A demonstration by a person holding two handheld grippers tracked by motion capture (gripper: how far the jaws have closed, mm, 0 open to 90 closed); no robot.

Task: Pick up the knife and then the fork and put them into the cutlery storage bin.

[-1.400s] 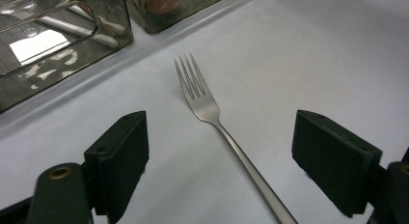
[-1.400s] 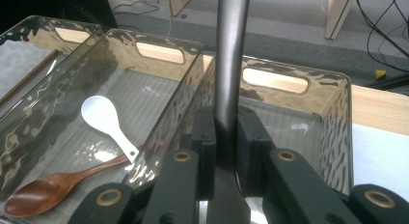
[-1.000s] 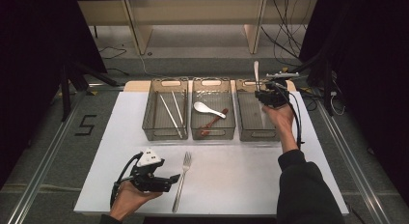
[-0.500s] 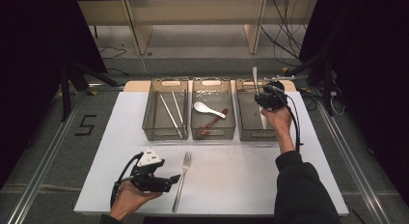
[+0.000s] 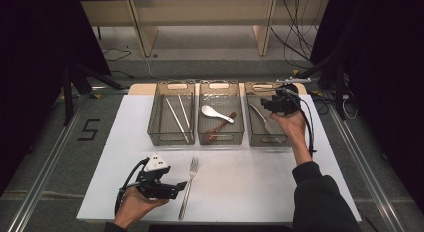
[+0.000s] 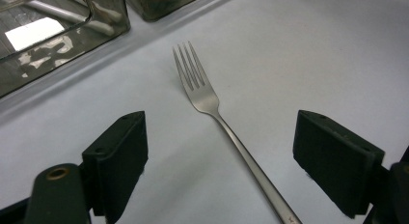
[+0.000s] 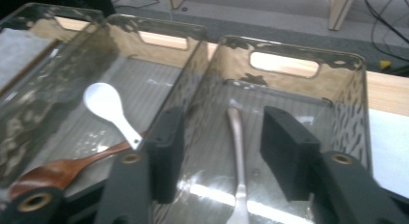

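A steel fork [image 5: 188,188] [image 6: 207,96] lies on the white table top near the front, tines pointing away. My left gripper [image 5: 176,187] [image 6: 219,132] rests just left of it, open, its jaws wide on either side of the fork's neck without touching it. My right gripper [image 5: 272,106] [image 7: 224,137] hovers over the right clear bin [image 5: 255,141] [image 7: 289,45], open. A metal utensil [image 5: 265,121] [image 7: 236,137] lies on that bin's floor, below the gap between the jaws.
Three clear bins stand in a row at the back. The left bin [image 5: 152,124] holds two metal sticks [image 5: 177,117]. The middle bin [image 5: 220,141] holds a white spoon [image 5: 215,112] [image 7: 108,110] and a brown wooden spoon [image 5: 220,128] [image 7: 62,171]. Bare table lies right of the fork.
The right gripper held the metal utensil upright above the right bin, then lowered it and let go; it now lies in the bin. The left gripper and fork have not moved.
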